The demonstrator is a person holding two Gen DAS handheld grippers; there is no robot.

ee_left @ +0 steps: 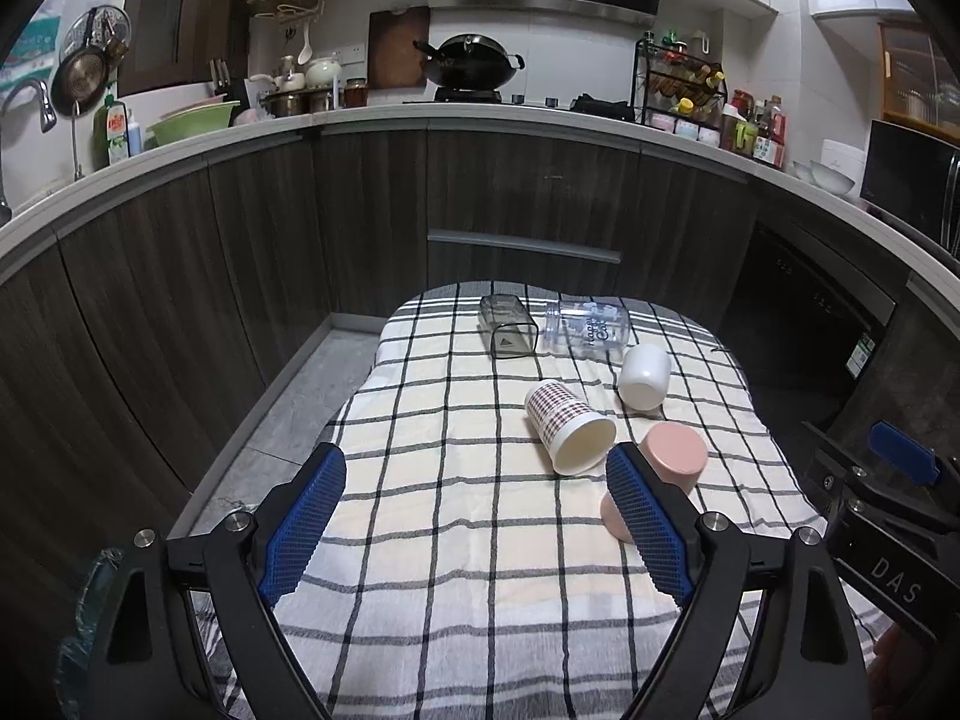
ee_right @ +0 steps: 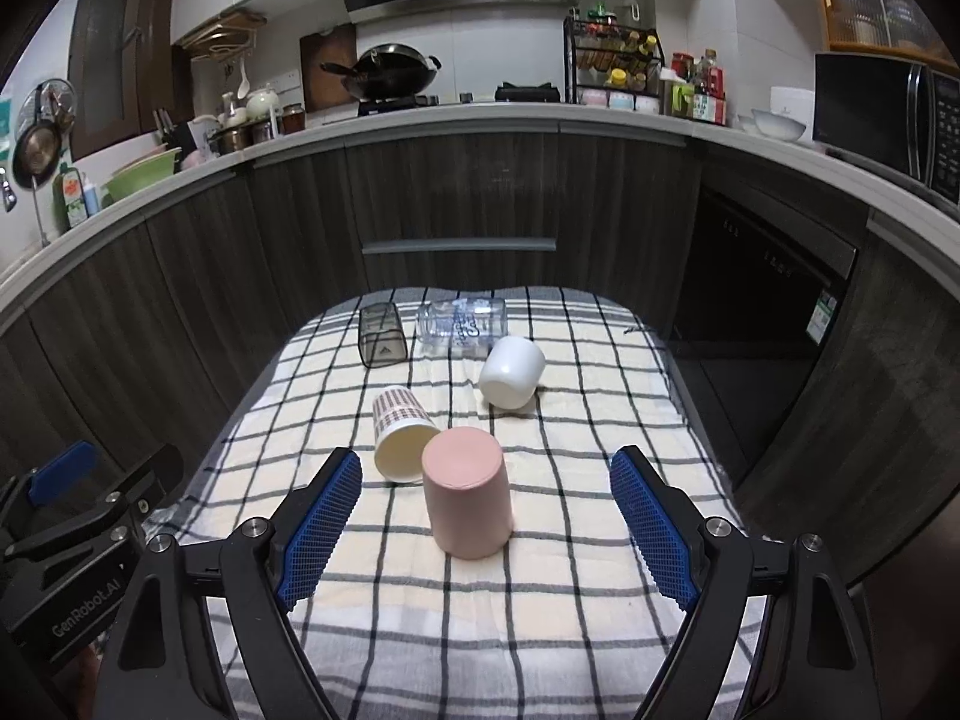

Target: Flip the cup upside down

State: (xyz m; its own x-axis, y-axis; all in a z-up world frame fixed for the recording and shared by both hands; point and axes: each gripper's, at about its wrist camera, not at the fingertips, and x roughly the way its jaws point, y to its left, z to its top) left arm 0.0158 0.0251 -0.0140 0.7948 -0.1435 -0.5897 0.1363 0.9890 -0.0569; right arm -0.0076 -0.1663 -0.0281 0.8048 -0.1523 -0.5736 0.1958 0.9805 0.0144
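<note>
The left tool [ee_left: 477, 516] hangs low over the near part of the checked cloth [ee_left: 456, 540] that covers the surface, its 2 blue-padded fingers [ee_left: 303, 531] spread wide with nothing between them. The right tool [ee_right: 486, 519] sits at a like height, level and pointing forward, its jaws also wide apart and gripping nothing.

The pink cup [ee_right: 467, 492] stands upside down on the cloth, base up, between the right tool's fingertips but touching neither pad. In the left wrist view it lies just behind that tool's right finger. Just beside it, a plaid paper cup [ee_right: 401, 439] lies on its side with its mouth toward the camera. Farther back a white cup [ee_right: 511, 380] lies tipped over, and a clear printed jar [ee_right: 462, 324] and a dark square cup [ee_right: 382, 337] lie on their sides.
</note>
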